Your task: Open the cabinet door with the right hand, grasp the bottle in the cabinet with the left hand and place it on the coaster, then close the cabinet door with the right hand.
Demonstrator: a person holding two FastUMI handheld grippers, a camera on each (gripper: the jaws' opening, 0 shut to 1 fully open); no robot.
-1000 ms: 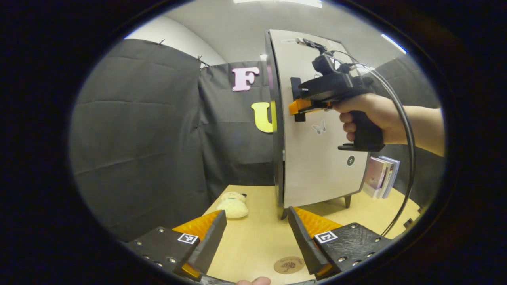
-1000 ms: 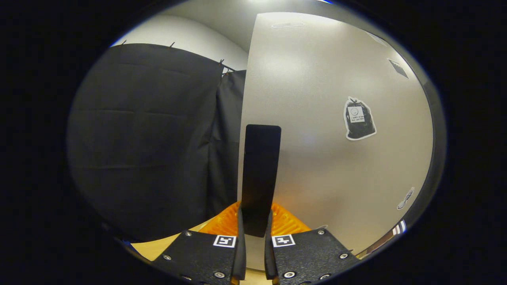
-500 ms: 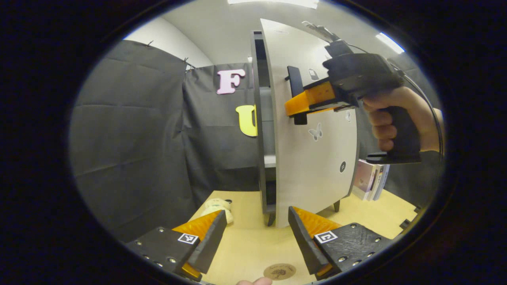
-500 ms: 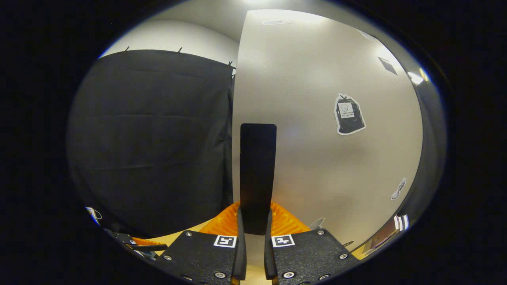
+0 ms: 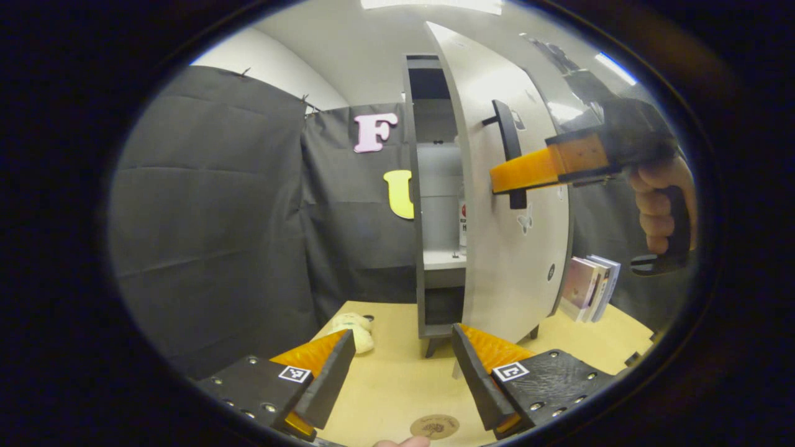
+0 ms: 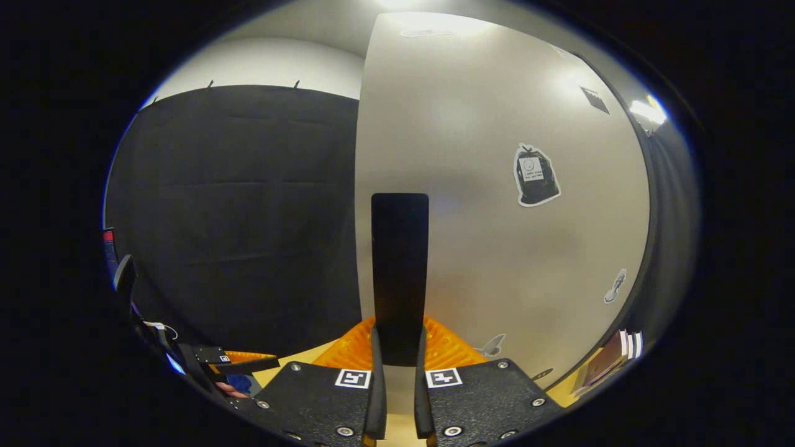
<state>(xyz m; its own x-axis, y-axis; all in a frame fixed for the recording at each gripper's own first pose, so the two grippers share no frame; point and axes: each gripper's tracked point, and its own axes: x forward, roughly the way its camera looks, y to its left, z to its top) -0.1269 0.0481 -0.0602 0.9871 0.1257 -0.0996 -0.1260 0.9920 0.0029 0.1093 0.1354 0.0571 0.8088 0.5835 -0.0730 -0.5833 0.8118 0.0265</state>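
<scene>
Two grippers operate at the grey cabinet (image 5: 422,186). Its door (image 5: 497,248) stands ajar, with the right gripper (image 6: 399,363) clamped on the black door handle (image 6: 399,273). The wooden table (image 5: 397,379) supports the cabinet, a book stack (image 5: 590,288) and a plush toy (image 5: 354,326). The bottle (image 5: 463,217) stands on the inner shelf, well beyond the left gripper (image 5: 404,366), which hovers wide open and empty. The coaster (image 5: 435,426) lies just below the left gripper.

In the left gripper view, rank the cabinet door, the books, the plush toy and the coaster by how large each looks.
1. cabinet door, by far the largest.
2. books.
3. plush toy and coaster: these look nearly alike, and the coaster lies much nearer the camera, so no ranking between them.
</scene>
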